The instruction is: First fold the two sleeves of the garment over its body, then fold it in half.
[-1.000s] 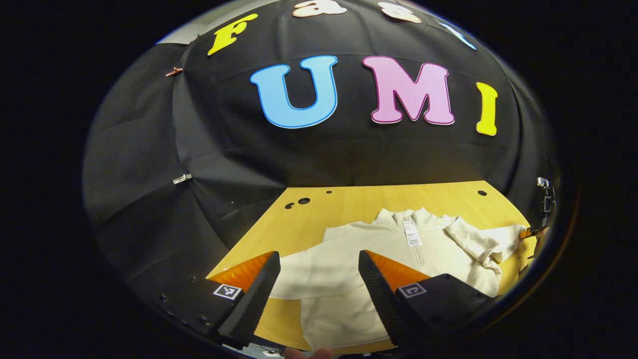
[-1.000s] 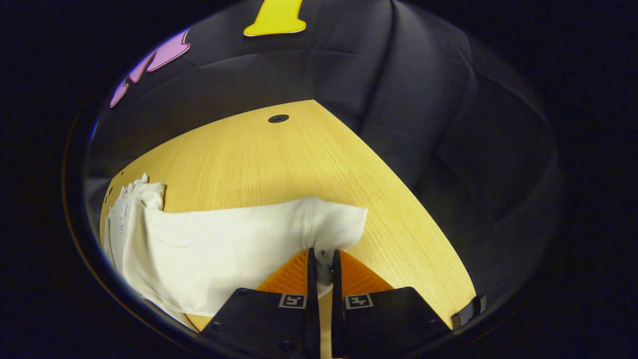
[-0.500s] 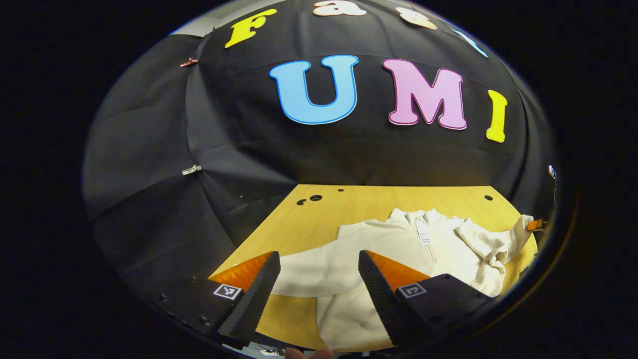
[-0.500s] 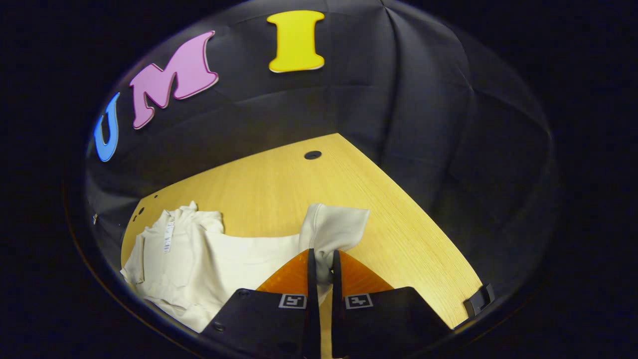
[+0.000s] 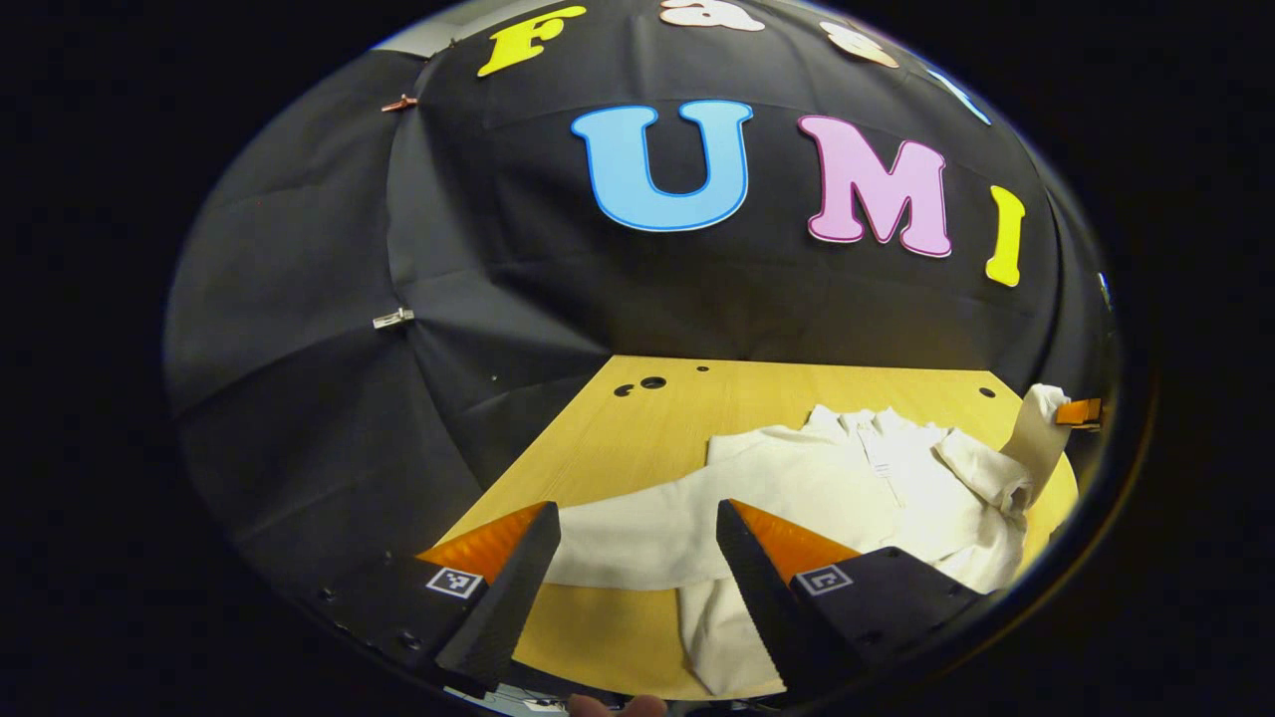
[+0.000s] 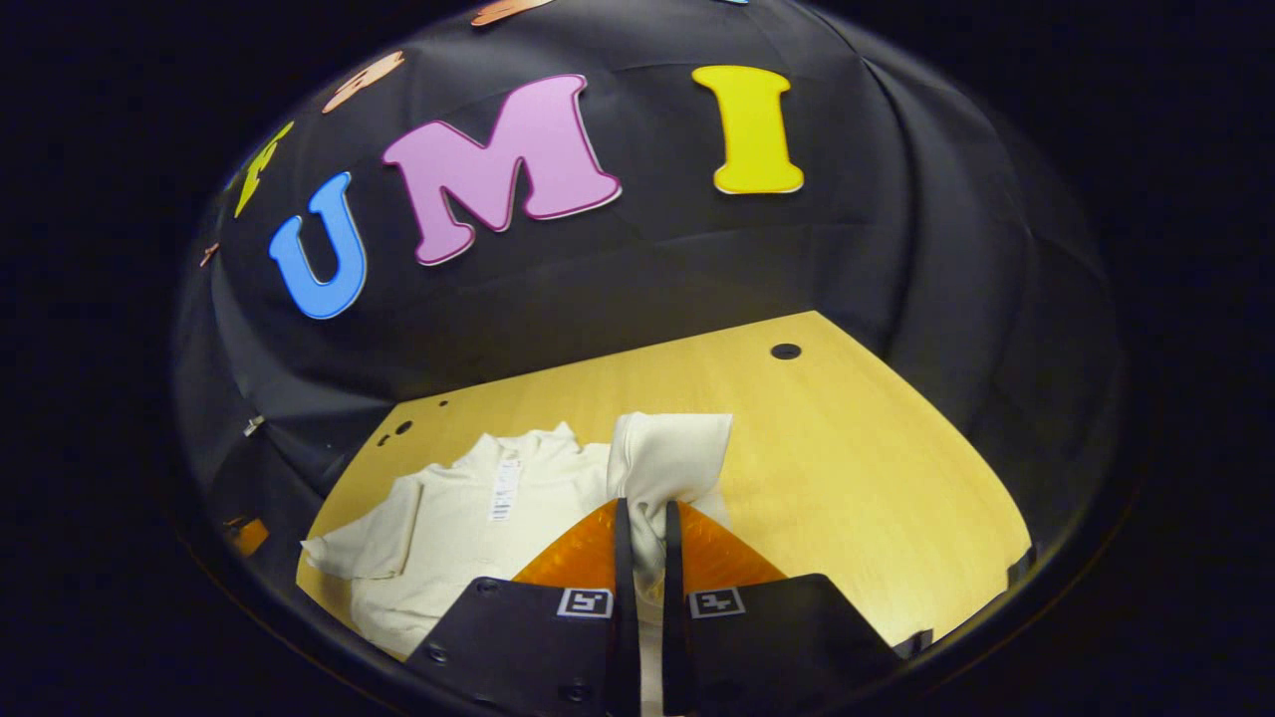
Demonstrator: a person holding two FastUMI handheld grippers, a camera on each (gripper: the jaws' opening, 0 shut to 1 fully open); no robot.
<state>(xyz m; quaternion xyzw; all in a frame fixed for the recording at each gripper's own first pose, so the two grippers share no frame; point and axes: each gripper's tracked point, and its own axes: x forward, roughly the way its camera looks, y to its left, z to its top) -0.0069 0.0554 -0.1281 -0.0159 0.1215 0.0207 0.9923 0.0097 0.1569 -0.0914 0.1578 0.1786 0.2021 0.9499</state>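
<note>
1. A wooden table (image 5: 637,438) is taking up the lower part of both views; its top is pale yellow with a fine grain running along it.
2. Small round holes (image 5: 652,382) are showing near the table's far left corner in the left gripper view, and a single hole (image 6: 785,351) is sitting near the far right edge in the right gripper view.
3. Black cloth (image 5: 299,299) is hanging behind and beside the table as the booth's wall, and a small metal clip (image 5: 392,319) is pinching a seam in it.
4. A cream garment (image 5: 827,488) is lying on the table, collar toward the wall, with a white tag (image 6: 505,490) showing on its chest.
5. The right gripper (image 6: 639,528) is pinching a sleeve (image 6: 672,458) between its pressed-together fingers and holding it raised above the garment's body.
6. The left gripper (image 5: 637,553) is hovering with its fingers spread wide, gripping nothing; the other sleeve (image 5: 637,538) is lying flat on the table between and beyond them.
</note>
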